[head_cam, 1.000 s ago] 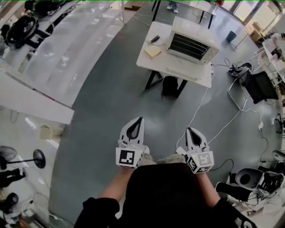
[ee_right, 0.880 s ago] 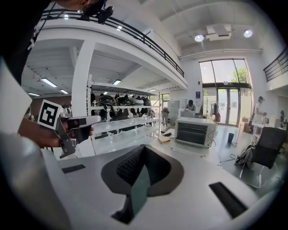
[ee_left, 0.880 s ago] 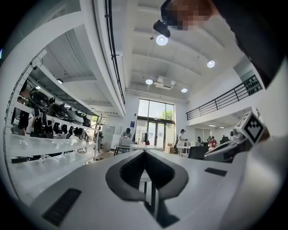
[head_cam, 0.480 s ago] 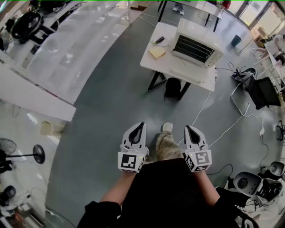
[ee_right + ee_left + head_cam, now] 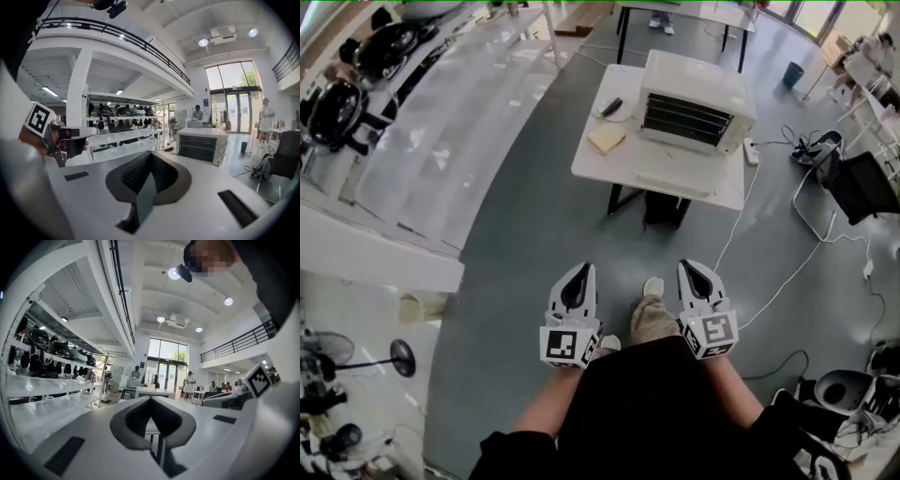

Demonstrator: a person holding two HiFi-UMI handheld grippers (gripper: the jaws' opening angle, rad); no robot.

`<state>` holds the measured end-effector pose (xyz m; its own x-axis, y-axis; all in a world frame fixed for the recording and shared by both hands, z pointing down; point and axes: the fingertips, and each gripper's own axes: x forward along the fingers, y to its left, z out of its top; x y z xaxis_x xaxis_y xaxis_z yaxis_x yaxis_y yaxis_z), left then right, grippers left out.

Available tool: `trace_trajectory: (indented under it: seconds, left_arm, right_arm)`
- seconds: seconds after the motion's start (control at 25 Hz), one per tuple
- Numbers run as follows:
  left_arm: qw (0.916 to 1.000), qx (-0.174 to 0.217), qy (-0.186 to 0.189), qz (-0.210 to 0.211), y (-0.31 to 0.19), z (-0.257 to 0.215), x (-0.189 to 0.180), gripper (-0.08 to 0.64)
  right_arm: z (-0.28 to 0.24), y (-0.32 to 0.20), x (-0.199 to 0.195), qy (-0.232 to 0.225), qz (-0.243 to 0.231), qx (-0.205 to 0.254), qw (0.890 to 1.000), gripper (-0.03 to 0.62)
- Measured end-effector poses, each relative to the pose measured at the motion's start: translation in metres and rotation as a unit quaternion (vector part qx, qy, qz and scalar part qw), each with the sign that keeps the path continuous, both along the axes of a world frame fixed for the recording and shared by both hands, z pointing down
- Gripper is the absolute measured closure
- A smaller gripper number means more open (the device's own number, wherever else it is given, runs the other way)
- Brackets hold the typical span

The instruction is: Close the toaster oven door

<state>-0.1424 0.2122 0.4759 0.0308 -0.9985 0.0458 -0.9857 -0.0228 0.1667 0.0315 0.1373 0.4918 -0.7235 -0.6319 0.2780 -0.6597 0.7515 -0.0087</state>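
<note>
— Where is the toaster oven (image 5: 694,98) from where we stand?

— Well ahead of us, on the white table (image 5: 591,164), set toward its right half. We see its racks bare at the front, and the door (image 5: 673,180) looks let down flat before it, though at this range we cannot be sure.

— And our grippers?

— Both are low and close to our body, well apart from the table. The left gripper (image 5: 578,279) has its jaws pressed together with nothing between them. The right gripper (image 5: 694,277) is the same, closed and empty. Our foot (image 5: 653,287) shows between the two.

— What lies between us and the oven?

— Mostly bare grey floor (image 5: 534,225). A white cable (image 5: 773,286) runs across it on the right, up toward a power strip (image 5: 752,150) at the table's right edge. A dark bag (image 5: 666,208) sits under the table.

— Anything else on the table?

— A yellow pad (image 5: 607,139) left of the oven, and a small dark object (image 5: 612,107) just beyond it.

— And around us?

— Long white shelves (image 5: 441,122) on our left with dark helmets (image 5: 337,98), and a black chair (image 5: 860,183) off to the right.
</note>
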Motion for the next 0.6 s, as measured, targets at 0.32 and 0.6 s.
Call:
trace_trajectory:
  seconds: [0.32, 0.6]
  left_arm:
    - [0.9986, -0.030, 0.027, 0.034, -0.147, 0.006, 0.043, 0.541]
    - [0.9974, -0.059, 0.015, 0.039, -0.231, 0.019, 0.060, 0.541]
  right_arm:
    - [-0.006, -0.140, 0.061, -0.021, 0.035, -0.005, 0.999, 0.571]
    - [0.008, -0.226, 0.087, -0.036, 0.055, -0.015, 0.998, 0.571]
